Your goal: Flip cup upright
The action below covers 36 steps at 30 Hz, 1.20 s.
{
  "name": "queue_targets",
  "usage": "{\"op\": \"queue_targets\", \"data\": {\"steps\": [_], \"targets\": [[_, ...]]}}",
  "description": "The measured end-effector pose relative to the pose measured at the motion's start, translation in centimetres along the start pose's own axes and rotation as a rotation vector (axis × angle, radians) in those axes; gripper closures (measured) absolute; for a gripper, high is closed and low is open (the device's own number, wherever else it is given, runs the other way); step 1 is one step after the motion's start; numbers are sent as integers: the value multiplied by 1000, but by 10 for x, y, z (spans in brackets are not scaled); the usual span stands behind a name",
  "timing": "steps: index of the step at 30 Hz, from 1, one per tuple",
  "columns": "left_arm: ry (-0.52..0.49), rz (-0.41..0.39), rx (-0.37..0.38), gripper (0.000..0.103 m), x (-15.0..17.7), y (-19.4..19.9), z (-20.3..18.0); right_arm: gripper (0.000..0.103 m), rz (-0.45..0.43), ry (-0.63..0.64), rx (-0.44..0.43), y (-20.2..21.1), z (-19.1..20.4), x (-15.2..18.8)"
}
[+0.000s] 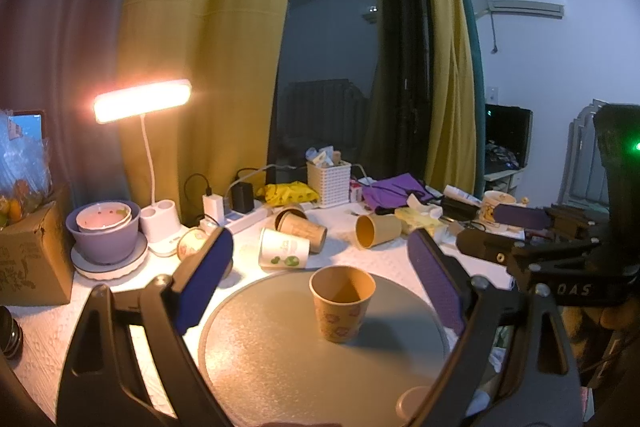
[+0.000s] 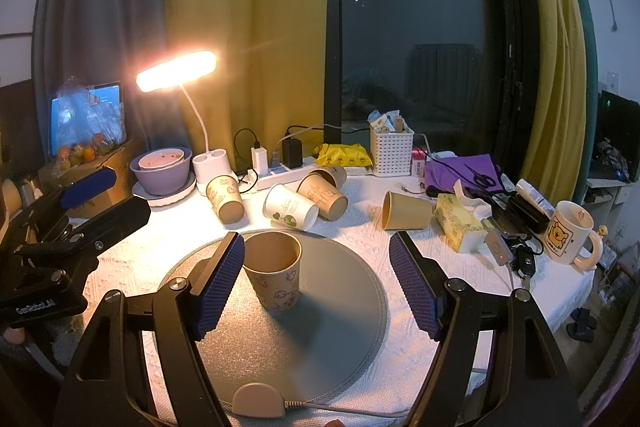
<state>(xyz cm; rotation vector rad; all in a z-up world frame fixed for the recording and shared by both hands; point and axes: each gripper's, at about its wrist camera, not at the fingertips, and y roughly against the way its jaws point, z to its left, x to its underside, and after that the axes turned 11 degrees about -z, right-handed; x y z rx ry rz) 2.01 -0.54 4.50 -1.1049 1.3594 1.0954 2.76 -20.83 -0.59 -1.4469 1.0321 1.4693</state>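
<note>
A brown paper cup with purple cartoon prints (image 1: 342, 303) stands upright, mouth up, on a round grey mat (image 1: 280, 367). In the right wrist view the cup (image 2: 275, 275) stands on the mat (image 2: 320, 339) just by the left fingertip. My left gripper (image 1: 320, 267) is open and empty, the cup standing between and beyond its blue pads. My right gripper (image 2: 316, 279) is open and empty. Each gripper shows at the edge of the other's view, the right (image 1: 520, 223) and the left (image 2: 86, 183).
Several paper cups lie on their sides behind the mat: a white one (image 2: 290, 207), brown ones (image 2: 322, 195) (image 2: 225, 199) (image 2: 406, 211). A lit desk lamp (image 2: 176, 71), purple bowl (image 2: 162, 167), power strip (image 2: 280, 175), white basket (image 2: 391, 151), tissue pack (image 2: 458, 223) and mug (image 2: 568, 235) crowd the table.
</note>
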Motion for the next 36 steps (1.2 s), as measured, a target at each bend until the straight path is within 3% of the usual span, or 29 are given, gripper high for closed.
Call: {"op": "queue_targets", "data": {"steps": [36], "targets": [[-12,-12,9,13,0,1,-1,25,2,6,0,-1,1,0]]}}
